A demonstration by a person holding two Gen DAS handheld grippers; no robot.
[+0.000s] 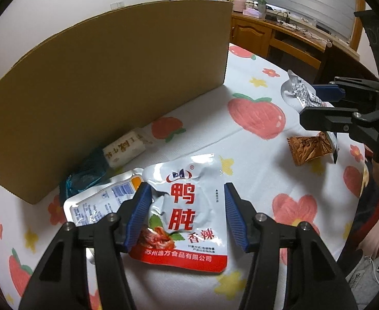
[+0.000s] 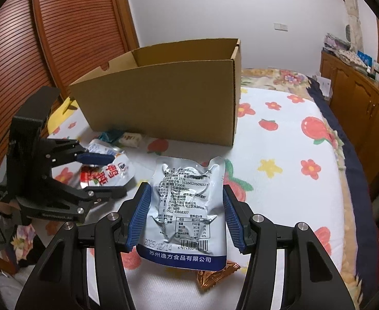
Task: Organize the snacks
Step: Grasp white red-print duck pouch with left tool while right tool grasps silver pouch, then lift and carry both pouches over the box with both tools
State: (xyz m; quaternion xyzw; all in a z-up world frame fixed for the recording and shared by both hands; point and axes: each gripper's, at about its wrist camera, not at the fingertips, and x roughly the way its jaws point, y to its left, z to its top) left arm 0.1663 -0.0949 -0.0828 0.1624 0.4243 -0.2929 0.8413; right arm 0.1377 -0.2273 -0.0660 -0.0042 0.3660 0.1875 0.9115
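A crinkled silver foil pouch with red characters and a red lower band (image 1: pixel 186 217) is seen at the lower centre of the left wrist view, lying on the sheet between the ribbed blue pads of the left gripper (image 1: pixel 186 219). The left pad touches its creased edge; the right pad stands just off the other edge, so the jaws are partly apart and a firm hold cannot be confirmed. Just left of it a second silver pouch with a blue barcode panel (image 1: pixel 99 201) is partly covered, with a teal glossy wrapper (image 1: pixel 86 178) and a cream block-shaped packet (image 1: pixel 127 149) lying against the wall of the plain brown corrugated cardboard box (image 1: pixel 112 82).

In the right wrist view, a wrinkled silver pouch with black printed text and a dark blue lower band (image 2: pixel 186 211) is clamped at both edges by the pads of the right gripper (image 2: pixel 186 219), jaws about half apart. A crumpled copper-brown foil wrapper (image 2: pixel 212 276) lies beneath it. What the open-topped box holds cannot be seen.

Everything rests on a white quilted bed sheet printed with strawberries, flowers and stars (image 2: pixel 279 155). A slatted wooden door (image 2: pixel 68 25) fills the upper left, wooden cabinets (image 2: pixel 364 103) the right edge.
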